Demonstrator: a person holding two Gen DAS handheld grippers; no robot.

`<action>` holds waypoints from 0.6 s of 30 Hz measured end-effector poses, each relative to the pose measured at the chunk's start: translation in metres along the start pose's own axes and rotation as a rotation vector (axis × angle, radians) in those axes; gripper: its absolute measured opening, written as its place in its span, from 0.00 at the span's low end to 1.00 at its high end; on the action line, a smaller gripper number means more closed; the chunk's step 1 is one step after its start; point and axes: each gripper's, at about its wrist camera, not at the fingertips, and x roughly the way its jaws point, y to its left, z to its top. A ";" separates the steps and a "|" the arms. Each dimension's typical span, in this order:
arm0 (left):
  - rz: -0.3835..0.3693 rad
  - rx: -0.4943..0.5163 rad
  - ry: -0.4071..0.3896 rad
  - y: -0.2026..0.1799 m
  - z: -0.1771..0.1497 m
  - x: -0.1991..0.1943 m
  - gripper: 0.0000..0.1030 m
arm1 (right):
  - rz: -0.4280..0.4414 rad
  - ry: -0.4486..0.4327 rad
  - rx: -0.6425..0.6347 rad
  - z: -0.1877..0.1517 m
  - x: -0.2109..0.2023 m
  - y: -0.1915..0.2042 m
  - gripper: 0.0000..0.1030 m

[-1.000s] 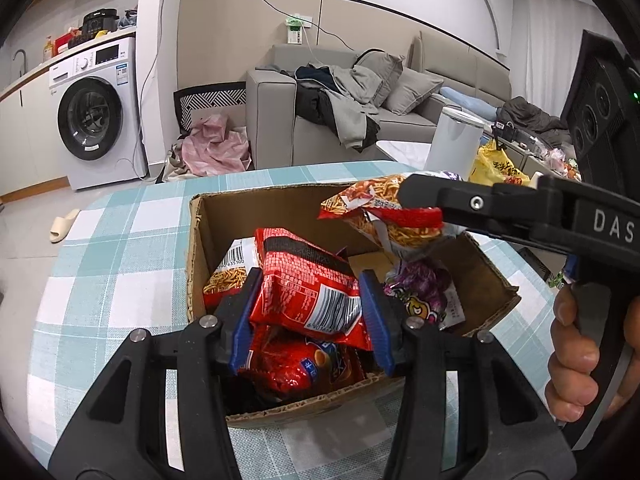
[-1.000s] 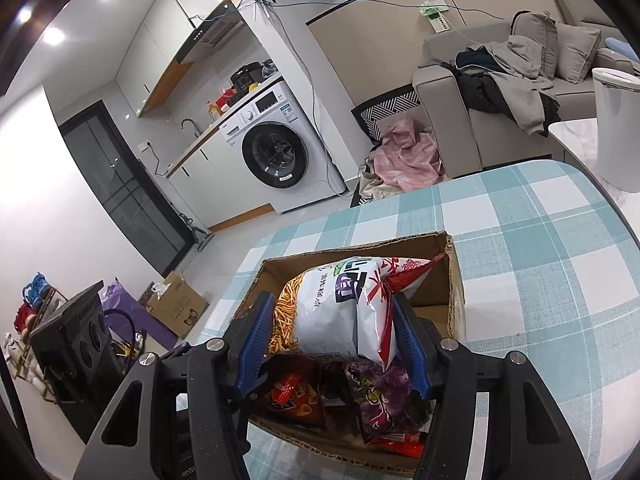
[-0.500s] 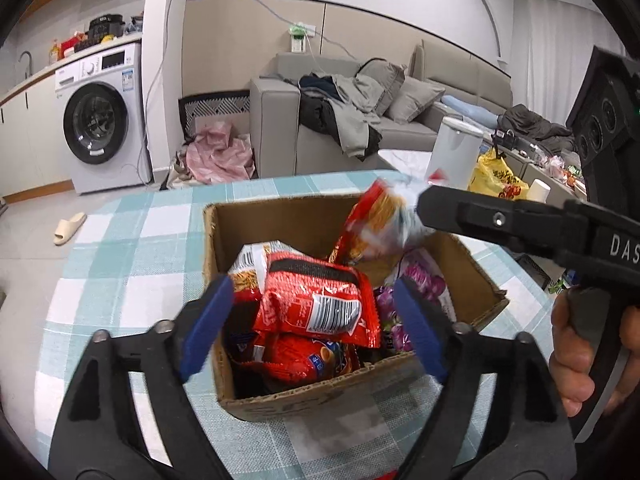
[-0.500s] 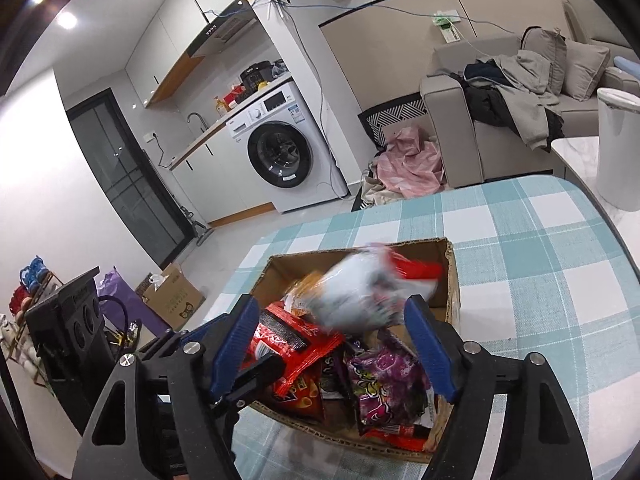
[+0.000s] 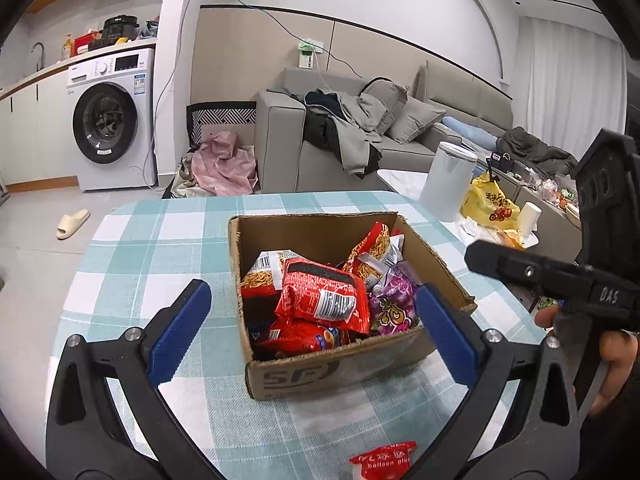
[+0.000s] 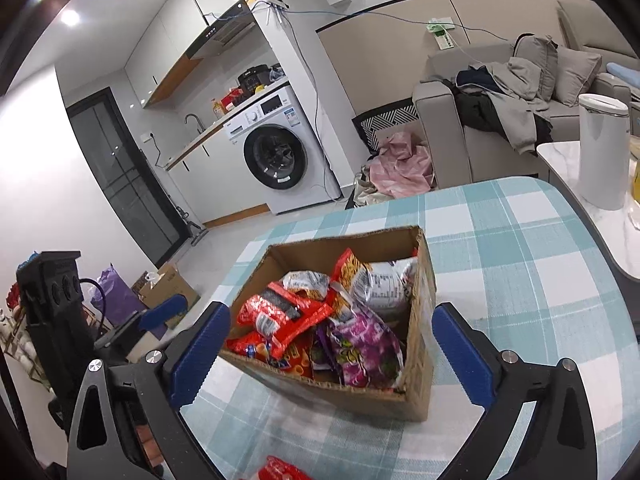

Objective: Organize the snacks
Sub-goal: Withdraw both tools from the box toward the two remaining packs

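A cardboard box point(image 5: 304, 376) point(image 6: 420, 280) stands on the checked table, filled with snack packets. A red packet point(image 5: 324, 300) point(image 6: 280, 316) lies on top, a purple one point(image 5: 392, 304) point(image 6: 364, 348) beside it, and a red-and-white noodle packet point(image 5: 372, 252) point(image 6: 380, 284) leans at the back. My left gripper point(image 5: 312, 328) is open and empty, its fingers wide on either side of the box's near end. My right gripper point(image 6: 332, 348) is open and empty, just in front of the box. A small red packet point(image 5: 384, 460) point(image 6: 280, 472) lies on the table near me.
The teal checked tablecloth point(image 5: 160, 248) covers the table. The right gripper's body point(image 5: 560, 280) shows at the right of the left wrist view. A white bin point(image 5: 448, 176), sofa point(image 5: 360, 140) and washing machine point(image 5: 108, 120) stand beyond the table.
Both grippers opened and let go: the red packet and the noodle packet dropped into the box. Both grippers pulled back from the box.
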 end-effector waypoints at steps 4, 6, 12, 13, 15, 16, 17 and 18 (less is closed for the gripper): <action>0.014 0.006 -0.006 -0.004 -0.004 -0.015 0.99 | -0.007 0.019 -0.014 -0.008 -0.007 0.002 0.99; 0.015 0.008 -0.002 -0.006 -0.008 -0.022 0.99 | -0.011 0.031 -0.022 -0.012 -0.011 0.004 0.99; 0.034 0.032 -0.005 -0.013 -0.021 -0.043 0.99 | -0.029 0.069 -0.051 -0.030 -0.023 0.013 1.00; 0.038 0.033 -0.003 -0.014 -0.024 -0.046 0.99 | -0.035 0.075 -0.055 -0.033 -0.025 0.015 1.00; 0.046 0.039 0.001 -0.016 -0.029 -0.054 0.99 | -0.043 0.086 -0.059 -0.039 -0.030 0.017 1.00; 0.052 0.043 0.002 -0.015 -0.030 -0.056 0.99 | -0.044 0.087 -0.059 -0.041 -0.031 0.018 1.00; 0.056 0.047 0.002 -0.015 -0.032 -0.059 0.99 | -0.047 0.091 -0.060 -0.044 -0.034 0.019 1.00; 0.062 0.053 0.000 -0.016 -0.034 -0.062 0.99 | -0.051 0.095 -0.060 -0.046 -0.035 0.019 1.00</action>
